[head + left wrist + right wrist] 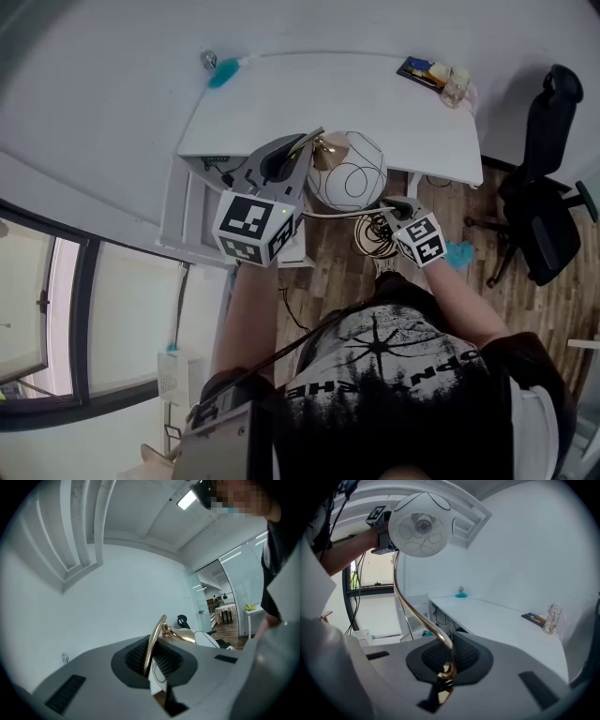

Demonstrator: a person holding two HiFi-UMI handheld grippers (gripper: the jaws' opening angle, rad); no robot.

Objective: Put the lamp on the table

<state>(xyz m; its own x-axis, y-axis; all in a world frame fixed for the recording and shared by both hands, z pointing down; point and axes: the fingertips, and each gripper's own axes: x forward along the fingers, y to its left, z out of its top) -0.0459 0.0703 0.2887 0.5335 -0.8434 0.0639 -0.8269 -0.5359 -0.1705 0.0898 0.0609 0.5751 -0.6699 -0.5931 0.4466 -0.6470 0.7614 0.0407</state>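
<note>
While my left hand-held gripper point(149, 659) and right hand-held gripper point(448, 666) are pinching its brass stem point(408, 607), I am steadying a likely top-heavy, fragile white-globed lamp point(423, 524).

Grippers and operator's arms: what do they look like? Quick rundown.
Grey moulded shells on left gripper and right gripper, black ribbed pads. Each carries a marker cube, white with black squares. Black short-sleeved T-shirt with white print; forearms bare.

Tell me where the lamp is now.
Head view, centre: the lamp hangs at the near edge of the white table, its gold stem clamped by the left gripper and the right gripper.
</note>
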